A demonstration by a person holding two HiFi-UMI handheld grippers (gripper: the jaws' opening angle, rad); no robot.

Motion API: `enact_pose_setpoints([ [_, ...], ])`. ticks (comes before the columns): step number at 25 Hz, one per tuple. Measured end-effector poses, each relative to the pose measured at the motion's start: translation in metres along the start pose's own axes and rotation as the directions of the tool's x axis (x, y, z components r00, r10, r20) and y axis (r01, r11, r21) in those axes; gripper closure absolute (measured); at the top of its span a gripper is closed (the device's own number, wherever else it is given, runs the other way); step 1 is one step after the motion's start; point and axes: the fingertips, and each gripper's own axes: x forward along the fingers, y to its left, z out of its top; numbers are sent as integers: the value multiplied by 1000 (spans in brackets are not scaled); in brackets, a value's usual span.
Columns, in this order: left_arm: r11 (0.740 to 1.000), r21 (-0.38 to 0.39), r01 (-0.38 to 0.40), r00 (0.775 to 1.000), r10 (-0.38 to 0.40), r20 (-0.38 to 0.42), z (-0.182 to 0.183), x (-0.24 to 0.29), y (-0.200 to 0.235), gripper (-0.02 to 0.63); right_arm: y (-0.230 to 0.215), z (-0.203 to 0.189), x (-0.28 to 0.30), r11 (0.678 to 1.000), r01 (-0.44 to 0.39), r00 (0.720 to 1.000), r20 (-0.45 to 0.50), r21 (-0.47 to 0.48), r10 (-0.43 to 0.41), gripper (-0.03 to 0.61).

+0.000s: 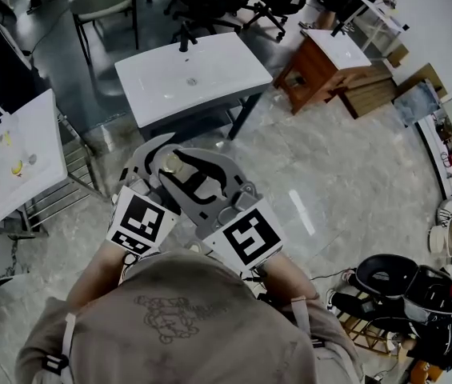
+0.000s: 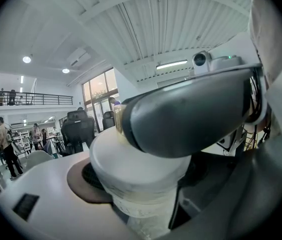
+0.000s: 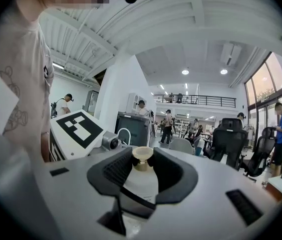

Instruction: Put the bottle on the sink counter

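Jaws: right gripper clamps neck, left gripper grips body of round white bottle | smooth white sink bench | glossy stone floor

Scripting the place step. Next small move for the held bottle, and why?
Probably carry the white plastic bottle with a tan cap forward toward the white sink counter: the right gripper clamps its neck, and the counter lies ahead, apart from it.
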Motion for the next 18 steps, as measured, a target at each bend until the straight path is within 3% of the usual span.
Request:
enact_pose_setpoints([
  [18,999,11,-47,998,47,-51,1,48,-45,284,-29,-32,-54,998,-55,998,22,7,55,442],
])
